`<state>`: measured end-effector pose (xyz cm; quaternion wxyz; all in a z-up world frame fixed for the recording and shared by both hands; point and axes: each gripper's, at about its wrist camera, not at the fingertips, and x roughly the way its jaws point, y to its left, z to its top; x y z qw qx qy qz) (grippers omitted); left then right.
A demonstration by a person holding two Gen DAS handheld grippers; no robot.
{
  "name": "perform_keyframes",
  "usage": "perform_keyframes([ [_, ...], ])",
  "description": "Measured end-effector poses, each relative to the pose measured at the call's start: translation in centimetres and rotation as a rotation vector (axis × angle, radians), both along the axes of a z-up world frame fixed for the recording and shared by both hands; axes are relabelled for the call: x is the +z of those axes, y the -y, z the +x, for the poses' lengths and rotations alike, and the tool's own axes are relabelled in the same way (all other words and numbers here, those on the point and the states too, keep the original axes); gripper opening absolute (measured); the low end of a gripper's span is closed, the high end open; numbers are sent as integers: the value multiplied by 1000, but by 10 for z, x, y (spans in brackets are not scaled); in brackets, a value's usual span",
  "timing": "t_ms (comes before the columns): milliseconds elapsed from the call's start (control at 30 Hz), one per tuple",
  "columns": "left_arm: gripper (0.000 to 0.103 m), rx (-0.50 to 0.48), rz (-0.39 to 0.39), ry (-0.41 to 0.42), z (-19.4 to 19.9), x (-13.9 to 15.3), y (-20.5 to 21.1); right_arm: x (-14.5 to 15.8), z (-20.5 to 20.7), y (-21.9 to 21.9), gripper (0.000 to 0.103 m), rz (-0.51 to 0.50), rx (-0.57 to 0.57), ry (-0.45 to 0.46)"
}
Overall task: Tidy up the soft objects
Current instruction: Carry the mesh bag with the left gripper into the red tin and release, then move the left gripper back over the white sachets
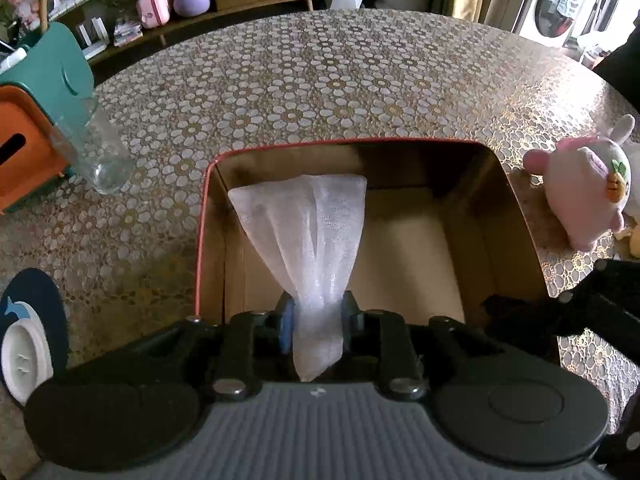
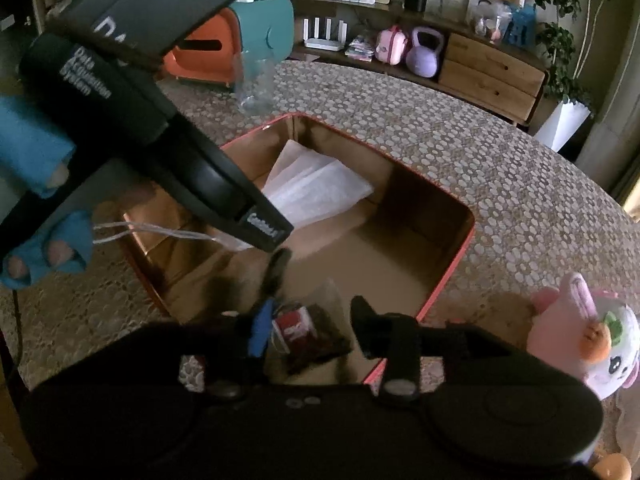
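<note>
My left gripper (image 1: 318,320) is clamped on a white mesh bag (image 1: 308,232), which hangs inside the box (image 1: 202,216) with its far end against the back wall. My right gripper (image 2: 308,320) has its fingers apart around a small dark packet (image 2: 310,340) over the box's near edge; I can't tell if it grips. I judge I'm mid-deposit: next, open the left and let the bag drop flat. The left gripper's body reads "Data Acquisition System". A pink plush (image 1: 580,192) waits at the tabletop's right edge.
</note>
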<state>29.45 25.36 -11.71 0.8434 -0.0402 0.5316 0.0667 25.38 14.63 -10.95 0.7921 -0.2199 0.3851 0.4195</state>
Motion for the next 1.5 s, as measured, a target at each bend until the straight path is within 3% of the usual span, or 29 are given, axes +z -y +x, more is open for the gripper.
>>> perform_keyframes([
  [100,25,10,3,15,-5,5,0,6,0,5,50,19,-10,-4],
  [200,38,20,8,26,-9,10,0,13,0,13,54,47,-26,-7],
  [267,63,28,18,46,-13,14,0,18,1,17,57,65,-33,-10],
  [300,66,32,25,56,-15,16,0,21,0,21,60,74,-34,-7],
  [867,67,43,66,208,-70,72,19,75,-27,73,79,189,-63,53],
  [967,76,31,79,250,-83,87,32,85,-34,88,83,216,-76,56],
  [1100,78,9,72,313,-103,106,52,101,-44,114,88,263,-107,72],
  [1167,83,3,68,352,-114,116,63,108,-50,127,90,285,-130,84],
  [1300,84,2,70,427,-135,131,87,121,-63,153,91,317,-168,146],
  [1500,89,-39,47,490,-159,145,124,130,-77,190,96,354,-208,166],
])
